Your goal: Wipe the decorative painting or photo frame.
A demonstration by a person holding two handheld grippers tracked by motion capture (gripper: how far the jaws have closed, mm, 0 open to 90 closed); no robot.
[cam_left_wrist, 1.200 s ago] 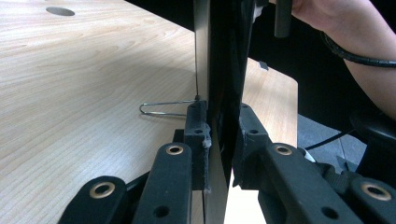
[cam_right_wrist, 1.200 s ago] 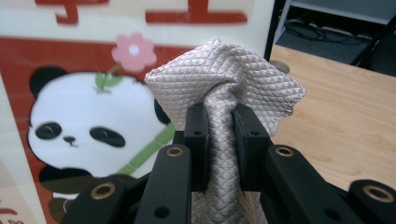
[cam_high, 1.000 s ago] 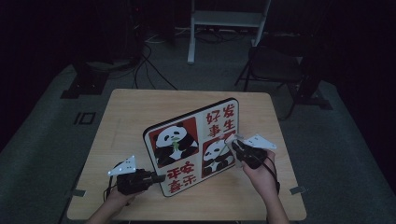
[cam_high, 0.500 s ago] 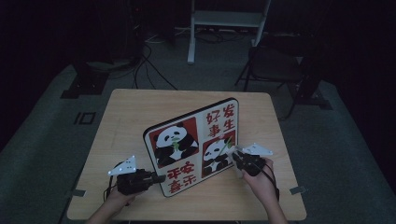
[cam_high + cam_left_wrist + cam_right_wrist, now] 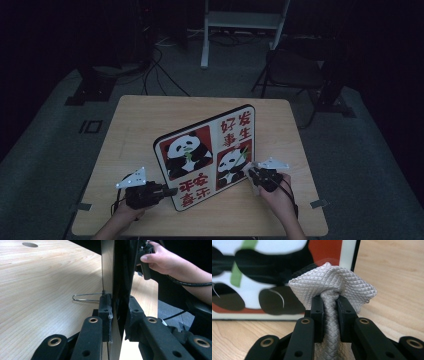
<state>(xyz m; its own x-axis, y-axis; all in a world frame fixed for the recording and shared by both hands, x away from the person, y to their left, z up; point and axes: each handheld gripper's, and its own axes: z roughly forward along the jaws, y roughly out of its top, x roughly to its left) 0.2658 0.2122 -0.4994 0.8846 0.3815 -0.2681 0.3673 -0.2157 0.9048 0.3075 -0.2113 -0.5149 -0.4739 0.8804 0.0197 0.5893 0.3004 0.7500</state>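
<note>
Tool on my right (image 5: pixel 329 306) clamps the grey cloth (image 5: pixel 332 282); left tool (image 5: pixel 117 315) pinches the panda board (image 5: pixel 207 155) edge upright.
Wiping step, I'd say: next I press cloth on its face.

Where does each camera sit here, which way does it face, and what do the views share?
High view: above the near table edge, facing forward and down on the panda board; both forearms enter below.
Left gripper view: on the left claw, looking along the board's edge it clamps; the other hand beyond.
Right gripper view: on the right claw, shut on a grey cloth, facing the board.
All share the board.
</note>
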